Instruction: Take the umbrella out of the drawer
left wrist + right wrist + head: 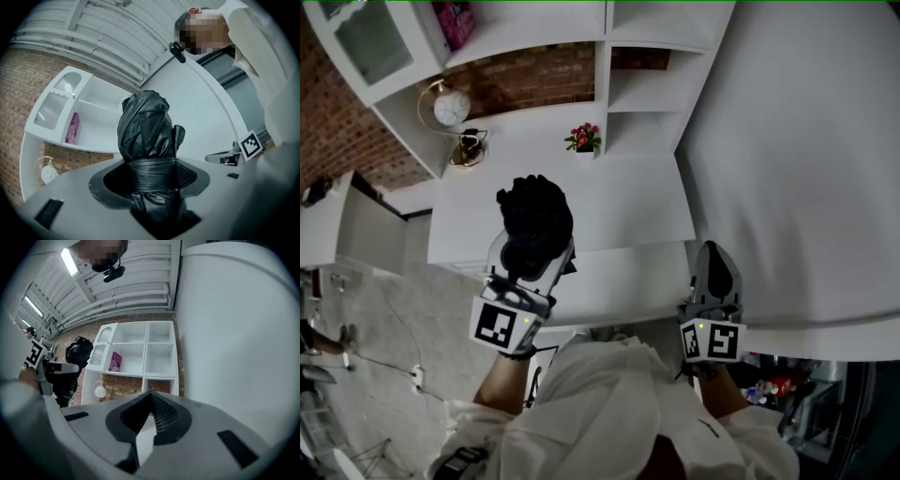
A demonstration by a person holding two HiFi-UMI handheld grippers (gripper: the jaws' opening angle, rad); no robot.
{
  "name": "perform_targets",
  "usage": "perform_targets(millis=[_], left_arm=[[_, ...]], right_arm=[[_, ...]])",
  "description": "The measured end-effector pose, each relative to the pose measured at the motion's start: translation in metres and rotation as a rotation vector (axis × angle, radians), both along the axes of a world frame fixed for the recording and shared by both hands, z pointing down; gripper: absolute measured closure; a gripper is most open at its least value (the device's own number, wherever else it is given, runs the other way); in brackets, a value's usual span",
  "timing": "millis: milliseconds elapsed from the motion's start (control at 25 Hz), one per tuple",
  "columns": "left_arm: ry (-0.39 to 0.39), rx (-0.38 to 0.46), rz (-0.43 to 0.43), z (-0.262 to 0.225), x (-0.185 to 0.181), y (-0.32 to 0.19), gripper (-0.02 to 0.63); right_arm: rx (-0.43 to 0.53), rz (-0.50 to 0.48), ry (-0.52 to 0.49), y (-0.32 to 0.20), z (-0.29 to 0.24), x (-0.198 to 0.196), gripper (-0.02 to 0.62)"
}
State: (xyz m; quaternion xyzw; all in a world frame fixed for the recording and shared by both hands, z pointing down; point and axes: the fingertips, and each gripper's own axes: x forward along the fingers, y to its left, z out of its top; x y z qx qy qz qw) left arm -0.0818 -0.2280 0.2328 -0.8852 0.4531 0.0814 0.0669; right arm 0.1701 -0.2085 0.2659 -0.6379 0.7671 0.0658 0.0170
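Note:
A folded black umbrella point(534, 214) stands upright in my left gripper point(534, 255), above the white desk top point(609, 202). In the left gripper view the jaws are shut on the umbrella's point(146, 129) strapped middle, and its bunched top rises above the left gripper point(151, 174). My right gripper point(713, 261) is held to the right at about the same height, its jaws shut with nothing between them. The right gripper view shows the tips of the right gripper point(151, 401) meeting, with the umbrella point(78, 351) far left. I cannot make out the drawer.
A white shelf unit point(628, 56) stands behind the desk against a brick wall. On the desk are a round clock point(450, 108) and a small flower pot point(583, 139). A pink book point(456, 22) sits on a shelf. A tall white cabinet point(806, 141) fills the right.

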Motion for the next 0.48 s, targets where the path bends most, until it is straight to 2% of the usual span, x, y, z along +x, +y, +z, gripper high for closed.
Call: perform_targets(millis=[280,480], left_arm=[[-0.017,-0.012,0.001,0.008,0.001,-0.002,0.336],[-0.012,-0.032,-0.005,0.014,-0.003,-0.003,0.336]], right_arm=[[-0.015,-0.032,-0.032,-0.002,0.001,-0.008,0.578],[-0.027,-0.045,0.001,-0.002,0.004,-0.015,0.578]])
